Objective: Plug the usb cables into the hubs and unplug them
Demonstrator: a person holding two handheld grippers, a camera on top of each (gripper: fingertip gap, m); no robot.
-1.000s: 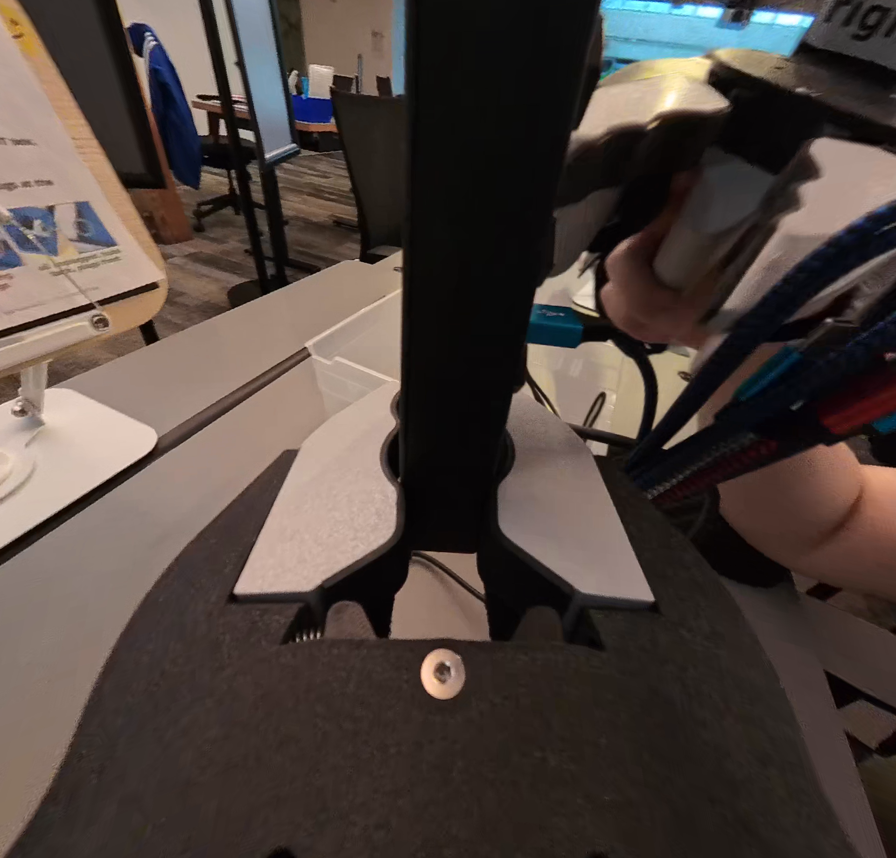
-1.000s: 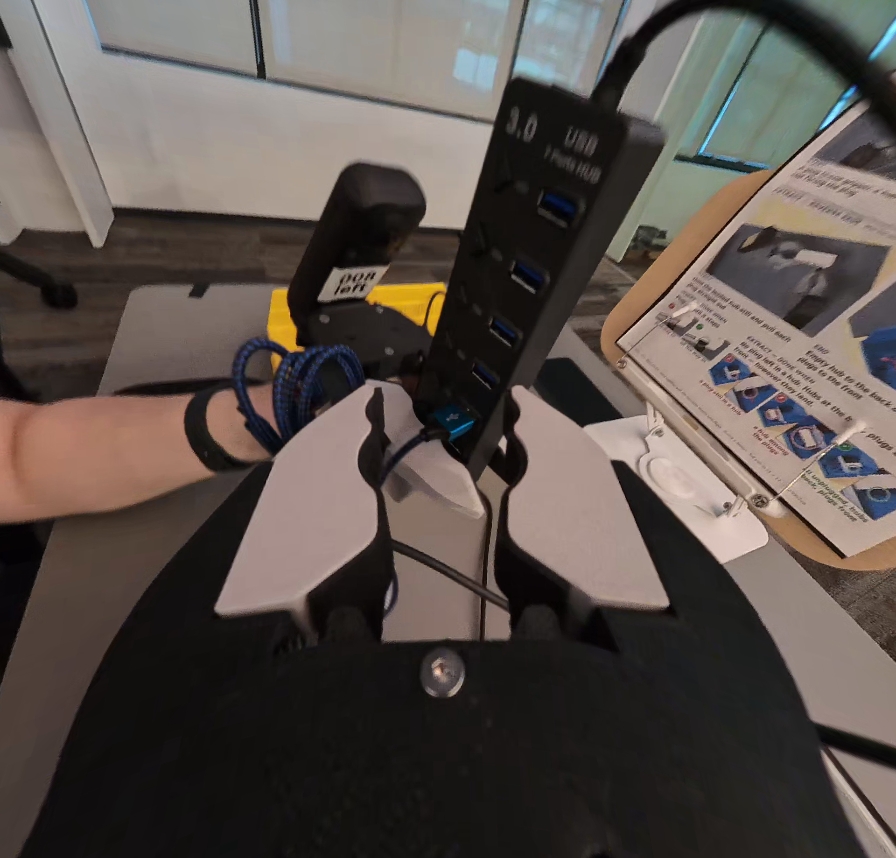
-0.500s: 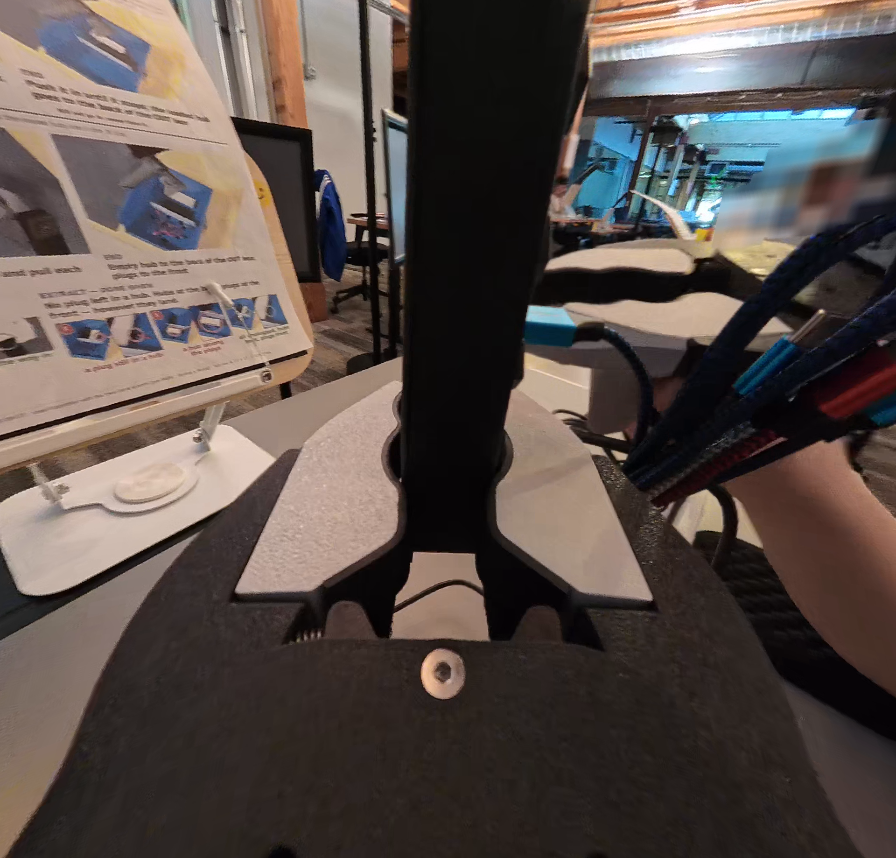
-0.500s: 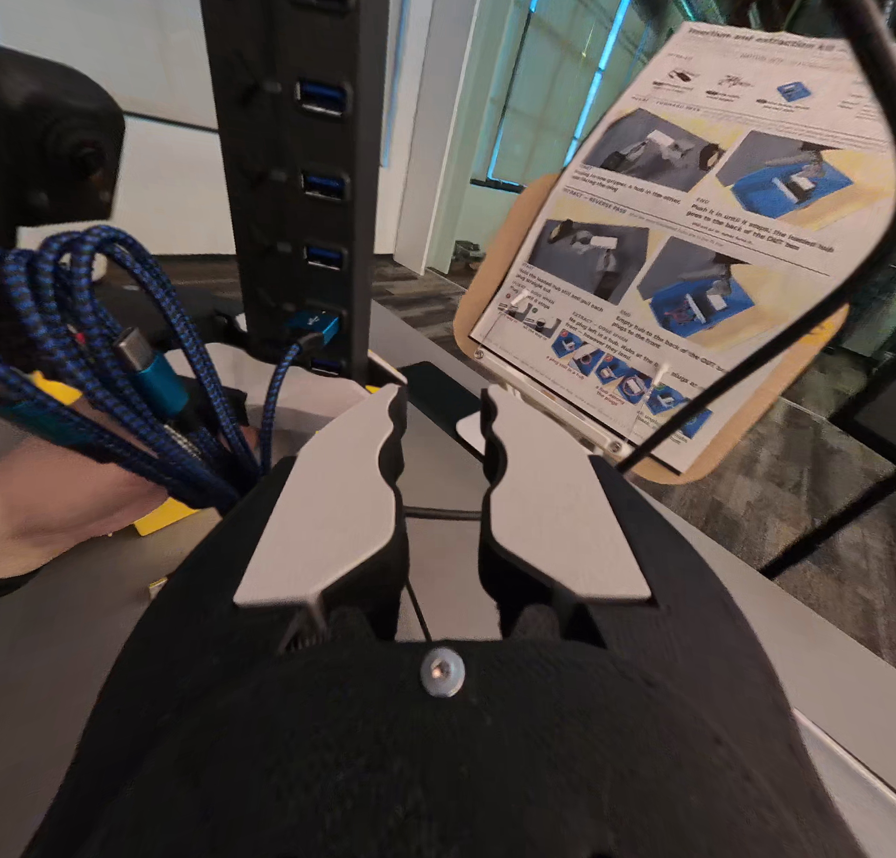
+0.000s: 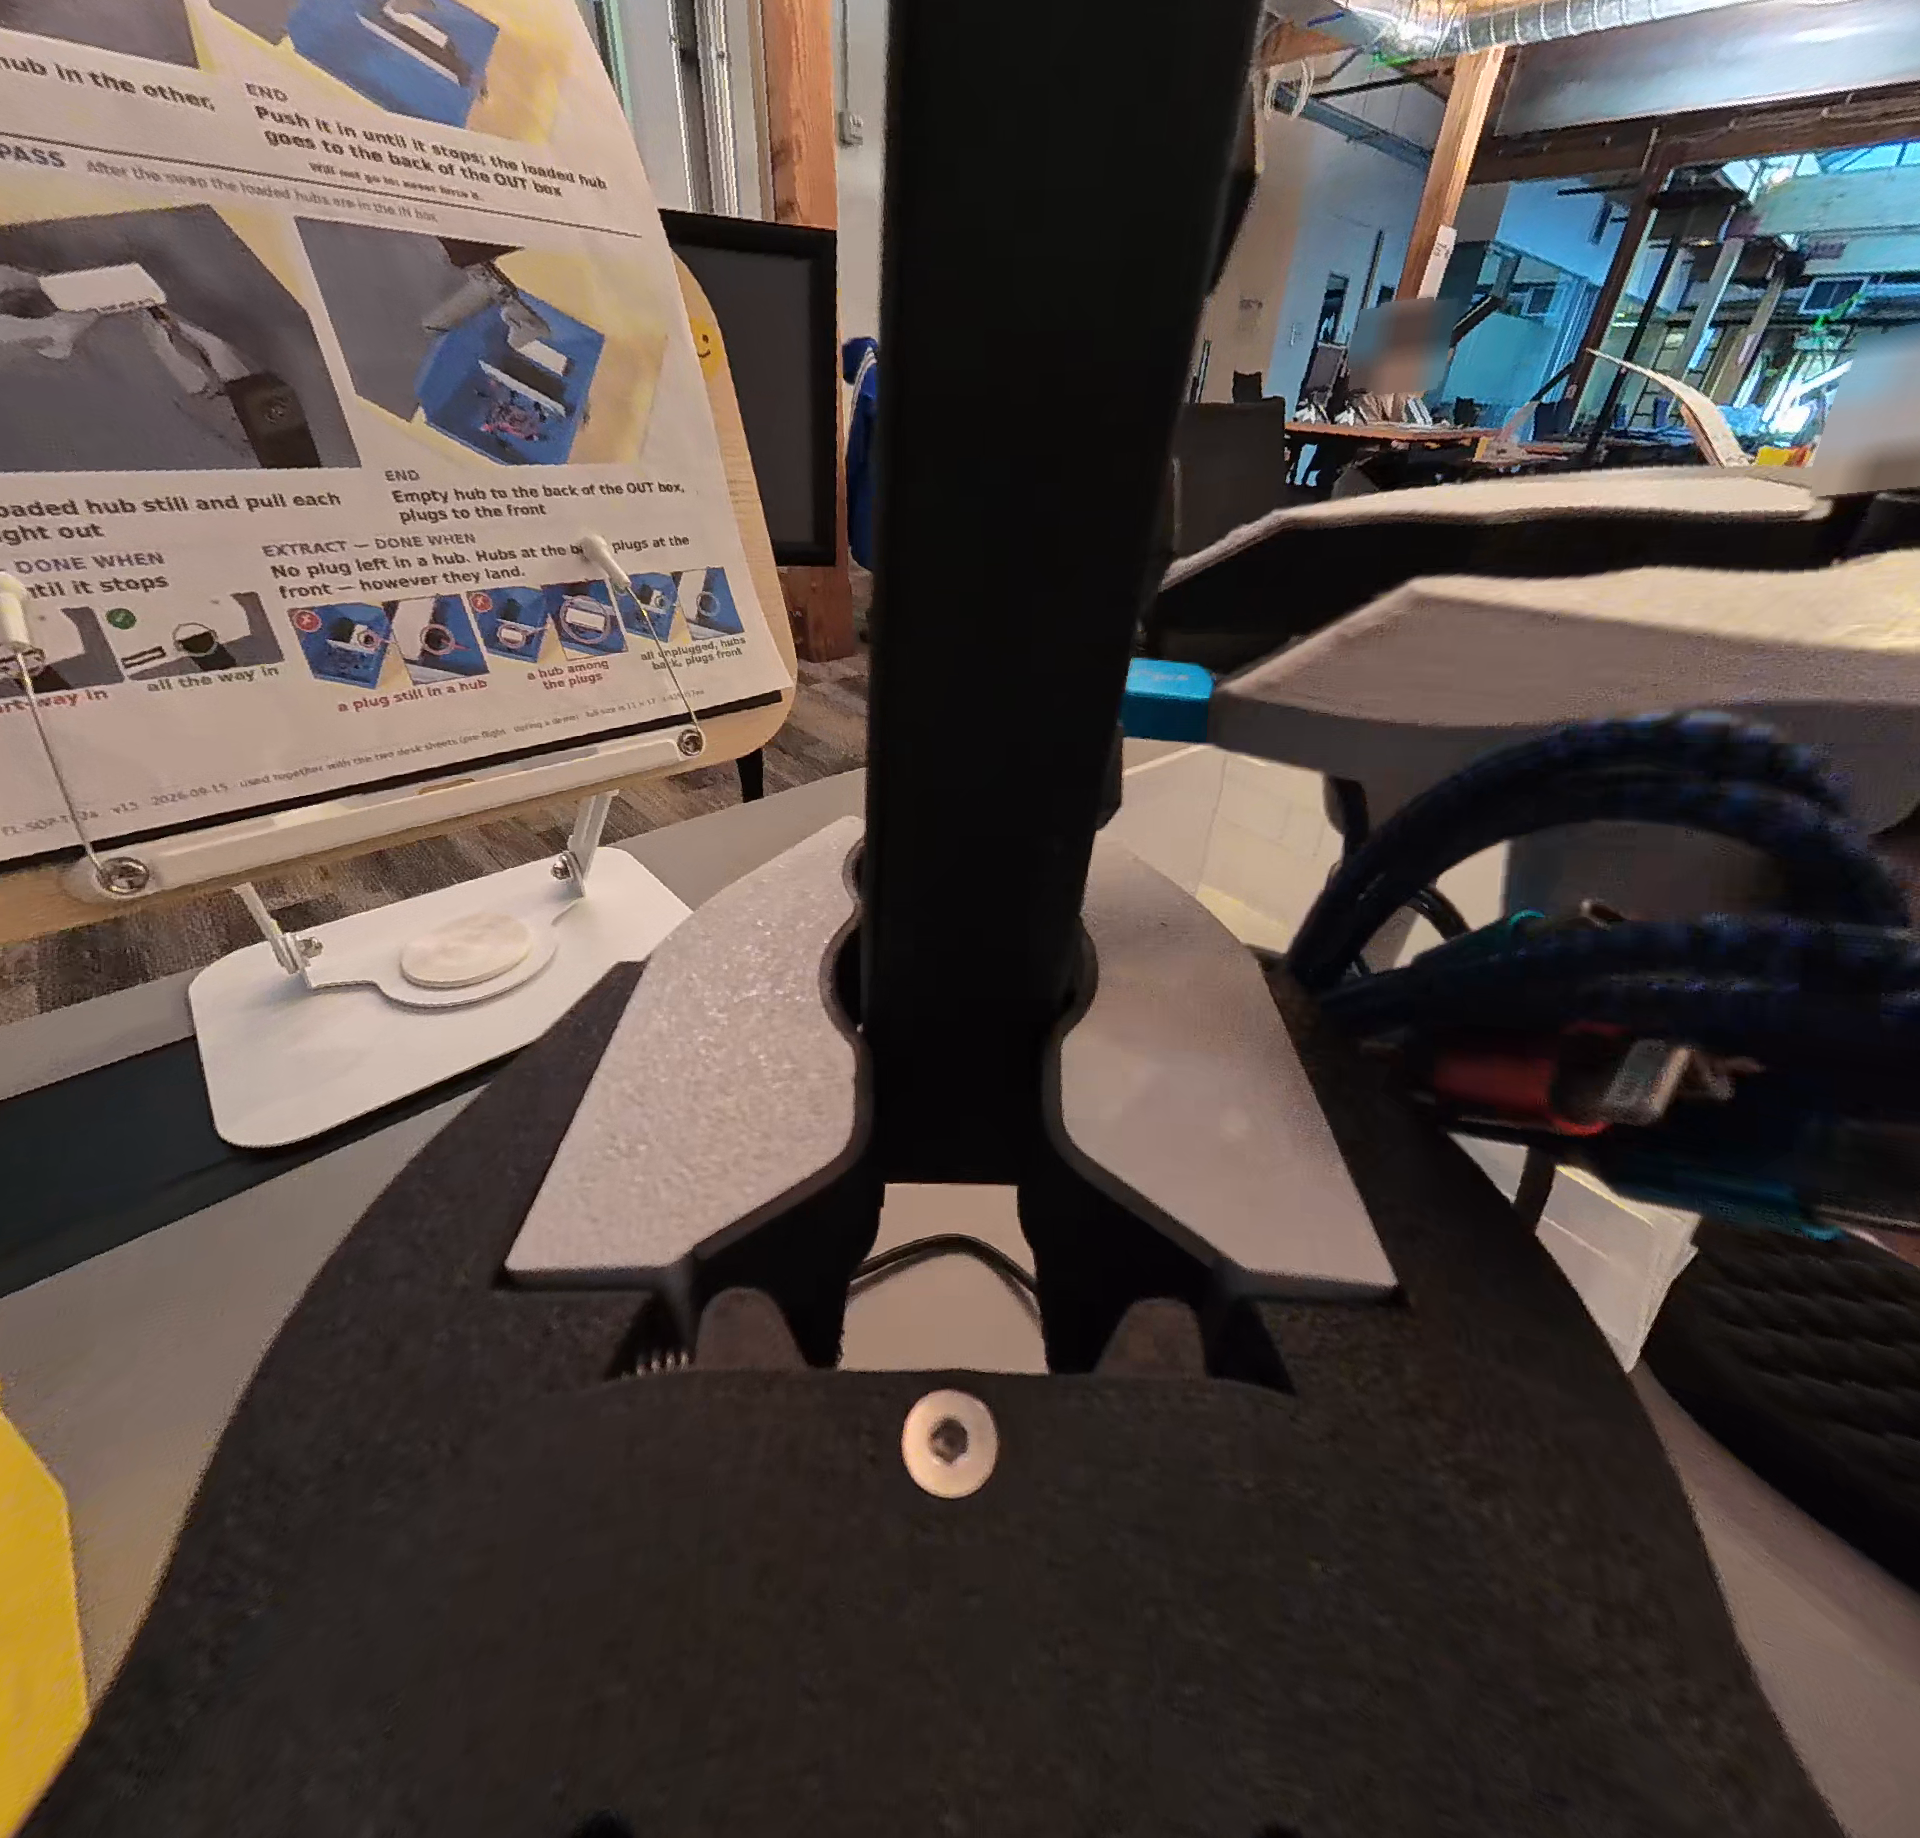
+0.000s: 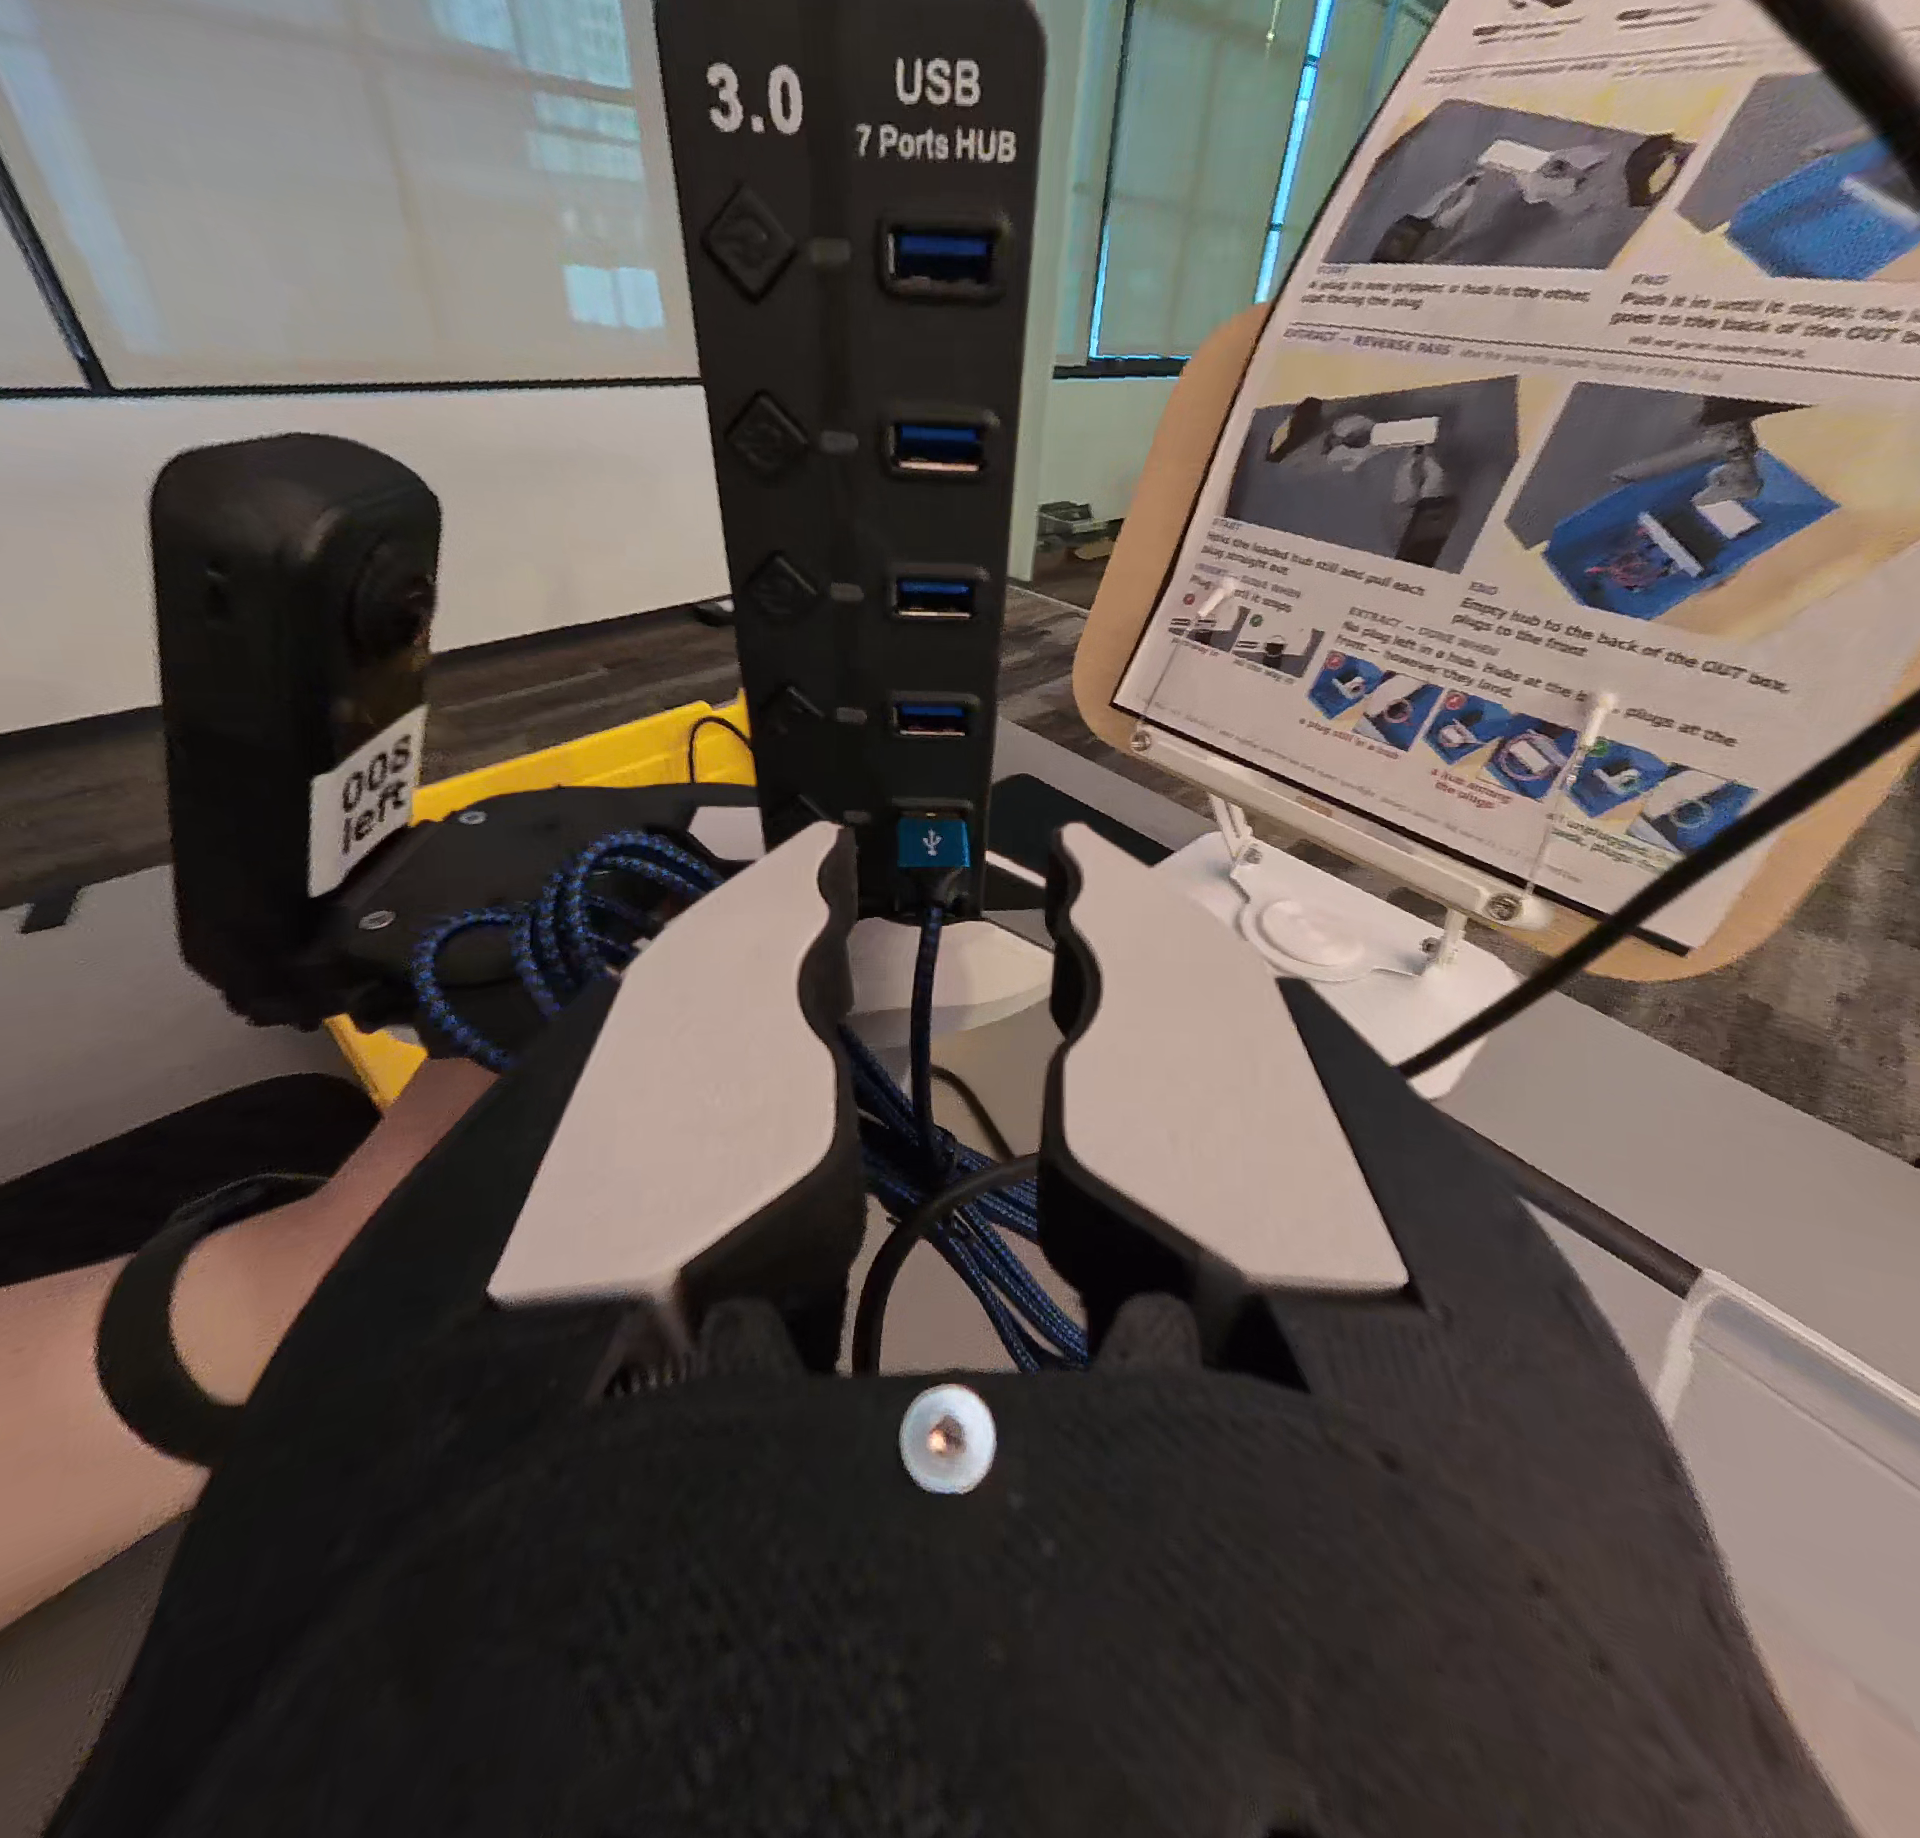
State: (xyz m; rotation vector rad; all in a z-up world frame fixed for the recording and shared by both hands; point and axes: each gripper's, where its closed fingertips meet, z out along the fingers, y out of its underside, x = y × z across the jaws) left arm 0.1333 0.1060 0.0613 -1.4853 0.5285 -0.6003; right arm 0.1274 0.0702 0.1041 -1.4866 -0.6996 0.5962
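Printed instruction sheet (image 5: pixel 343 375) clipped to a rounded wooden board on a white stand (image 5: pixel 416 999), tilted back, on the grey bench (image 6: pixel 1683 1144). Yellow bin (image 6: pixel 582 780) behind, also on the bench. Dark monitor (image 5: pixel 769 396) farther off. Wood-plank floor (image 6: pixel 582 676) beyond.

Instruction stand (image 6: pixel 1496 562) crowds hub (image 6: pixel 883 417) right side; braided cables (image 6: pixel 540 926) clutter left.
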